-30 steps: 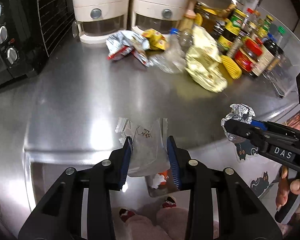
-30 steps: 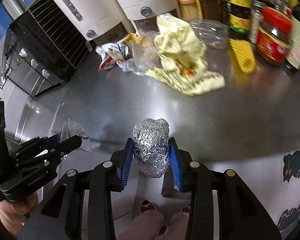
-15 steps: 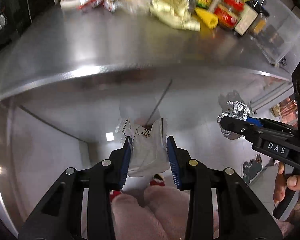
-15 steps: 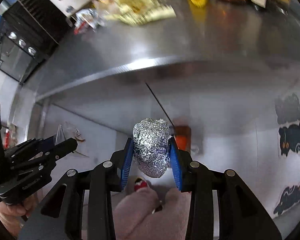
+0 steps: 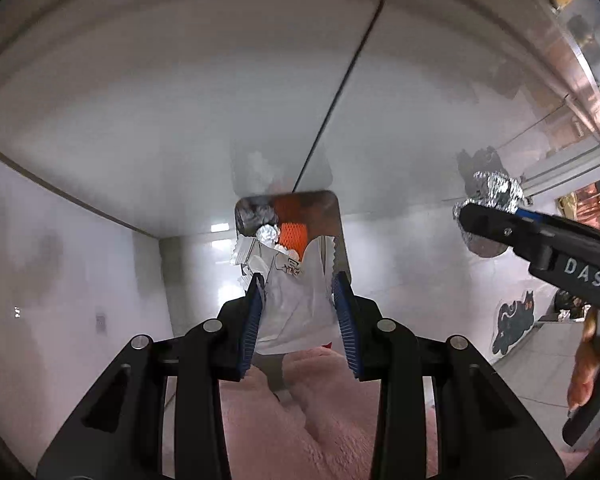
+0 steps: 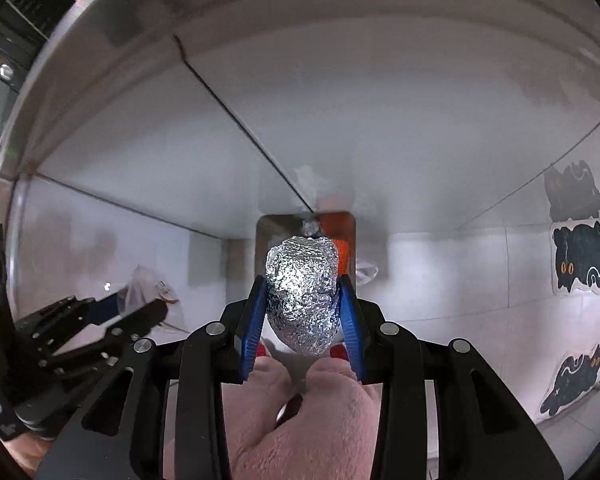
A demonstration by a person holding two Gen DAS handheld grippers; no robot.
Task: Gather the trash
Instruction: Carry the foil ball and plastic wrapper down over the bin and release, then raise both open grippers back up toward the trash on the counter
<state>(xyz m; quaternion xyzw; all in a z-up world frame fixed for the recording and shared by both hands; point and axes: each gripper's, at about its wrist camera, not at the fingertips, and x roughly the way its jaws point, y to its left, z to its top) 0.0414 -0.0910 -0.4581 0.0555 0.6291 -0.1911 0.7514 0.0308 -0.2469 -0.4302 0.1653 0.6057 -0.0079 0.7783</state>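
- Both grippers have dropped below the desk edge since a second ago; the bottles, wrappers and appliances that filled the views then are now out of sight or squeezed to the top rim, and you look down the steel cabinet front [image 5: 172,128] toward the floor.
- Your left gripper [image 5: 298,300] has its jaws closed on a clear plastic bag [image 5: 296,304] with a small printed mark; it hangs between the blue pads.
- Your right gripper [image 6: 302,304] has its jaws pinched on a crumpled foil ball [image 6: 302,292], held snugly on both sides.
- Below and ahead stands a small steel bin [image 5: 336,216] against the cabinet; orange netting [image 5: 293,233] and another bit of foil [image 5: 267,235] already lie in it.
- In the left view the bag sits roughly in line with the bin mouth; in the right view the foil ball does too, though how high above it you are cannot be told.
- You seem to be at the drop-off step: carry each piece over the opening, then open the jaws one at a time.
- Expect the light bag to cling or drift, so release it low and well inside the rim.
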